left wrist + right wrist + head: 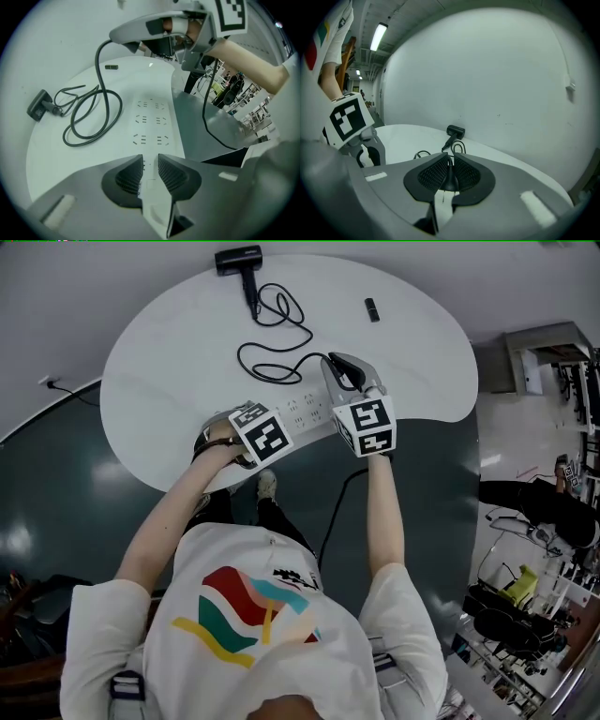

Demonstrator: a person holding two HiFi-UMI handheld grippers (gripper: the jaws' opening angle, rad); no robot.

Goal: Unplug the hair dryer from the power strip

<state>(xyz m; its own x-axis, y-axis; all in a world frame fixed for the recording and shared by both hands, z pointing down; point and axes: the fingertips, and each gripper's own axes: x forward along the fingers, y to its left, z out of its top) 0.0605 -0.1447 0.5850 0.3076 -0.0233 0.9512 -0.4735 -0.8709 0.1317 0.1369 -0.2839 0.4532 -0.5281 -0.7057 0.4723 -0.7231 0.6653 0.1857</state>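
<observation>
The black hair dryer lies at the far edge of the white table, and its cord loops toward me. The dryer's black plug is clamped between the pads of my right gripper, prongs bare, raised clear of the white power strip. In the left gripper view the right gripper hangs above the strip with the cord dropping from it. My left gripper points steeply down, its pads closed against the strip's near end. All the strip's sockets that show are empty.
A small black object lies on the table at the far right. The strip's own black cable drops off the near edge to the dark floor. Racks and equipment stand at the right, and a wall rises behind the table.
</observation>
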